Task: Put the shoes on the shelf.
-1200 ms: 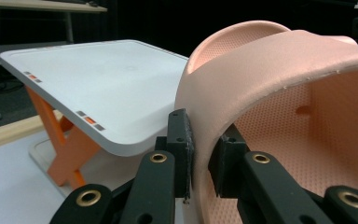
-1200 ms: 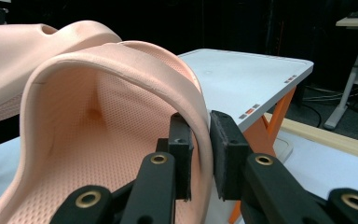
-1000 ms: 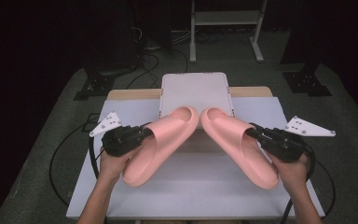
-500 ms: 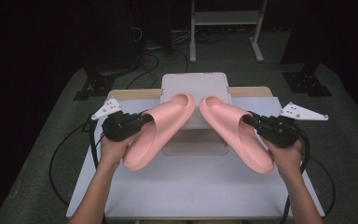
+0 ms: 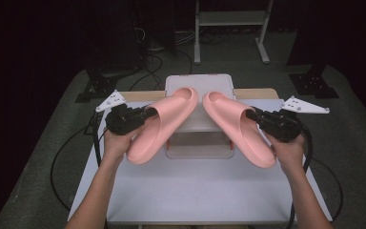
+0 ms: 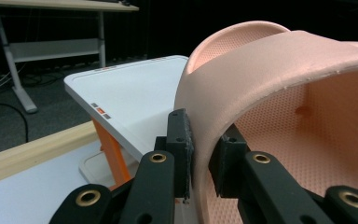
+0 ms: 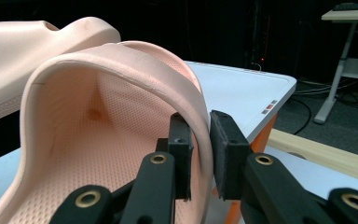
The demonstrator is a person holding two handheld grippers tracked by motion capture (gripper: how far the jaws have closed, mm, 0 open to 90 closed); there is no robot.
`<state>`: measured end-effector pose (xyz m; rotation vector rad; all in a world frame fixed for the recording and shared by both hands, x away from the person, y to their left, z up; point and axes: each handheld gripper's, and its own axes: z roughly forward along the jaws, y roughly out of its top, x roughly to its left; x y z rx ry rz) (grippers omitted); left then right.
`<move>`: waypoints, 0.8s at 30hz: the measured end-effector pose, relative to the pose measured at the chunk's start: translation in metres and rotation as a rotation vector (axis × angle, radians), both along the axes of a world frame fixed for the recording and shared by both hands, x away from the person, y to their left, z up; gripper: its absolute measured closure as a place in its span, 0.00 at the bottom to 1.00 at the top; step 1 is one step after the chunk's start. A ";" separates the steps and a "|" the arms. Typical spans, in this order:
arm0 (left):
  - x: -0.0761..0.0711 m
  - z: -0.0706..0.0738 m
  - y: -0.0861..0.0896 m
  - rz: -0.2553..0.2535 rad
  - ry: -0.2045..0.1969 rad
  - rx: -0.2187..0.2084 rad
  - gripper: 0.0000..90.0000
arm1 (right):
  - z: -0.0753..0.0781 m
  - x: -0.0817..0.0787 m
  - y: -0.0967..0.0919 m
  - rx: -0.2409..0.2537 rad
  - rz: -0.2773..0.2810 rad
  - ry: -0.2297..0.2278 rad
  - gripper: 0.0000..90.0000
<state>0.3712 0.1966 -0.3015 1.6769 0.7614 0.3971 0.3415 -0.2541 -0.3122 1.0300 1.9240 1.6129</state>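
From the high view I see my left gripper, at centre left of the frame, pinching the outer edge of the strap of the left pink slipper, and my right gripper, at centre right, pinching the strap edge of the right pink slipper. Both slippers hang in the middle of the frame, raised off the white table, toes angled inward and nearly meeting at top centre over the white stand, heels splayed toward the lower left and lower right.

In the left gripper view, my jaws are pressed together on the thin strap wall of the left slipper, one pad outside and one inside, at bottom centre; the stand's white top sits centre left on an orange leg, and a wooden strip runs along the lower left.

In the right gripper view, my jaws clamp the strap of the right slipper at bottom centre, with the other slipper in the upper left and the stand at centre right.
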 end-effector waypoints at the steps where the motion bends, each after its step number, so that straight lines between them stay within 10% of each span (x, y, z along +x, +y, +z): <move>1: 0.002 0.000 0.000 0.003 0.003 0.000 0.88 | 0.000 0.002 0.000 -0.001 -0.002 0.003 0.87; 24: 0.039 0.003 -0.010 0.053 0.045 0.027 0.88 | 0.008 0.035 0.008 -0.022 -0.055 0.006 0.87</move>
